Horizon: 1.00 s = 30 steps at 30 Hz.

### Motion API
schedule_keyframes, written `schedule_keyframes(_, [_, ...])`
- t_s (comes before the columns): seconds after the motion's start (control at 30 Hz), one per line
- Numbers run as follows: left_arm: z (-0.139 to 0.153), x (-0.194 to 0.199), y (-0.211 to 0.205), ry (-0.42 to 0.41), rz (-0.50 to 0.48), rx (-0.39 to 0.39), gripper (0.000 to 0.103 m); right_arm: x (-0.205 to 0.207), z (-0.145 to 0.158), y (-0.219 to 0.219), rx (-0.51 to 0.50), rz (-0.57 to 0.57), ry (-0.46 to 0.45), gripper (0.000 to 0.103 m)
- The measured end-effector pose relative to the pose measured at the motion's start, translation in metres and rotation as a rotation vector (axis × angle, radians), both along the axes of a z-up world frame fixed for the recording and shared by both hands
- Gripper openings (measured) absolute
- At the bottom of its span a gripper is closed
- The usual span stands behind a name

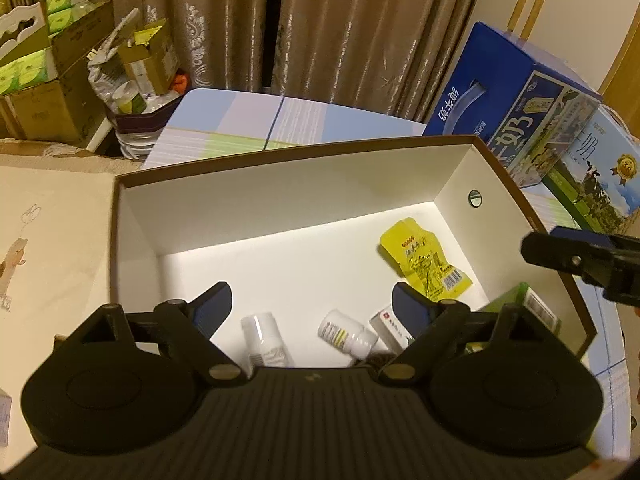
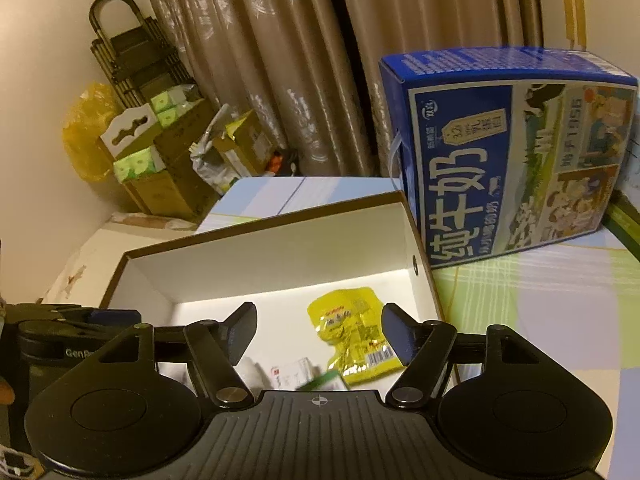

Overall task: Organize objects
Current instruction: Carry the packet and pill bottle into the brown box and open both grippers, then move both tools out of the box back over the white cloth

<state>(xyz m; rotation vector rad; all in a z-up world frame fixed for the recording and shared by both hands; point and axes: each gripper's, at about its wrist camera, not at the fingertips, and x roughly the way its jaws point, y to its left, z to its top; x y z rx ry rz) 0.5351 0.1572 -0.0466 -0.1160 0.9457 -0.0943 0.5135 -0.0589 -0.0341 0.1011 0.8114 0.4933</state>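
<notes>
Several items already lie inside our brown-rimmed white cardboard box [image 1: 460,168]: a yellow foil sachet [image 1: 424,260], two small white plastic bottles [image 1: 348,334], a white carton and a green one. Our left gripper [image 1: 310,304] and right gripper [image 2: 318,330] hover over it, jaws spread, empty. We judge the sorting nearly done.

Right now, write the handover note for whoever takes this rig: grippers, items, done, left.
Left gripper: open, empty, over the box.
Right gripper: open, empty, over the same box.
In the box: yellow packet, two white bottles lying down, small white carton, green carton at the right wall.
Done: those five are in.
Left: I cannot see any loose items outside the box; check the table.
</notes>
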Motion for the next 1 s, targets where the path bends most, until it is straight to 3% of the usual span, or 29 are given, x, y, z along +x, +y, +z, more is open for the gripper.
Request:
schedule_keyframes(0.6, [0.044,-0.100,-0.007,-0.029,0.033,-0.012,0.087,-0.088,0.016,-0.028,0.021,-0.012,0.030,0.069])
schedule_keyframes(1.0, [0.038,-0.164,-0.030,0.024,0.009,-0.046,0.087,-0.141,0.022,-0.044,0.035,-0.009,0.042,0.069])
